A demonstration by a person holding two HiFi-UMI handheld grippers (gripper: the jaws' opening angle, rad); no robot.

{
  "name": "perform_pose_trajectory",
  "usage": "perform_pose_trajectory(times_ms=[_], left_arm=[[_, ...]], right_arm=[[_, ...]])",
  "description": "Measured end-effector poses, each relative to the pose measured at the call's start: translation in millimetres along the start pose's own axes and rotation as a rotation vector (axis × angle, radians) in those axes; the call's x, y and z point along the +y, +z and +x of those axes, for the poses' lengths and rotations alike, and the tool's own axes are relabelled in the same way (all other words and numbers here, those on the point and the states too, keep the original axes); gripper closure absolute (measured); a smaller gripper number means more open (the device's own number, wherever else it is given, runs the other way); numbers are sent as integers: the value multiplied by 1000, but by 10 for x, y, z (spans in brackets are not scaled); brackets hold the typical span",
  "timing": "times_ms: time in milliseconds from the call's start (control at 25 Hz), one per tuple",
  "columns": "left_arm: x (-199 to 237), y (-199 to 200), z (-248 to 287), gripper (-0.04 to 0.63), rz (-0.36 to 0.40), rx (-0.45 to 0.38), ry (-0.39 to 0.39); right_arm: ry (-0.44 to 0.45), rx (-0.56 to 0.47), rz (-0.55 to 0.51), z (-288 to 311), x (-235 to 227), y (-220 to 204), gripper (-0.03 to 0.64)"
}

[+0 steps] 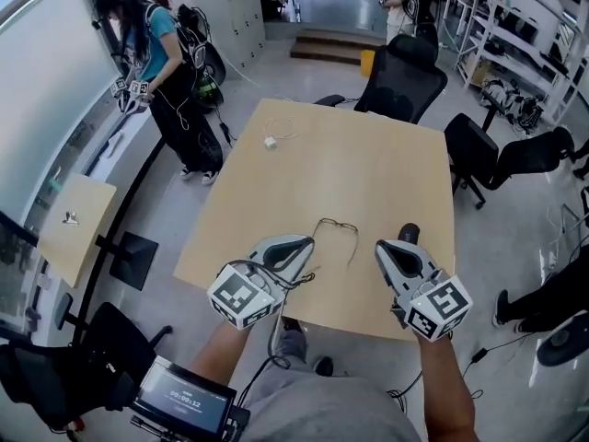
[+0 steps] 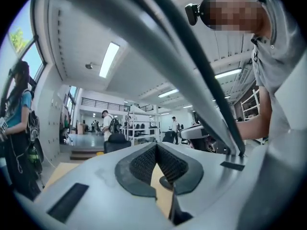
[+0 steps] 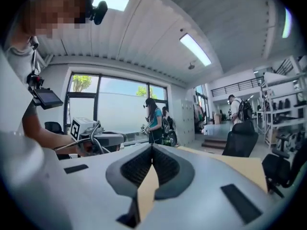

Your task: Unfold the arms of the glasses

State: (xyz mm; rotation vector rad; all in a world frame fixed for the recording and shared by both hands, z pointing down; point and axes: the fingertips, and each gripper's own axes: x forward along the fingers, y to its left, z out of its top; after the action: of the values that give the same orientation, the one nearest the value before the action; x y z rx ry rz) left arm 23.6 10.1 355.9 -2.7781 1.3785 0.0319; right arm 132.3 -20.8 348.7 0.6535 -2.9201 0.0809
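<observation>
Thin dark wire-framed glasses lie on the light wooden table, near its front edge. Both grippers hover above that edge, one on each side of the glasses and apart from them. My left gripper is shut with nothing between its ribbed pads, which meet in the left gripper view. My right gripper is shut and empty too, pads together in the right gripper view. Both point roughly level across the room. Neither gripper view shows the glasses.
A small white object with a thin cable lies on the table's far left part. Black office chairs stand beyond and right of the table. A person stands at the left by a small side table.
</observation>
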Motion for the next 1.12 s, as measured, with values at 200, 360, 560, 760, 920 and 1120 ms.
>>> perform_pose_trajectory(times_ms=[200, 360, 560, 760, 920, 1120], left_arm=[[-215, 705, -209, 589, 70, -55, 96], [-303, 1108, -382, 589, 145, -78, 150], [-383, 1429, -664, 589, 154, -136, 184], [-387, 1523, -1056, 589, 177, -140, 191], [-314, 1473, -1449, 589, 210, -137, 189], [-213, 1361, -2122, 589, 206, -142, 158]], right_arm=[[-54, -111, -59, -417, 138, 612, 609], [-75, -196, -116, -667, 306, 1058, 609], [-118, -237, -206, -824, 581, 1266, 609], [-179, -201, -208, -783, 783, 1209, 609], [-210, -189, -207, -765, 1033, 1187, 609], [-297, -194, -219, -673, 1550, 1147, 609]])
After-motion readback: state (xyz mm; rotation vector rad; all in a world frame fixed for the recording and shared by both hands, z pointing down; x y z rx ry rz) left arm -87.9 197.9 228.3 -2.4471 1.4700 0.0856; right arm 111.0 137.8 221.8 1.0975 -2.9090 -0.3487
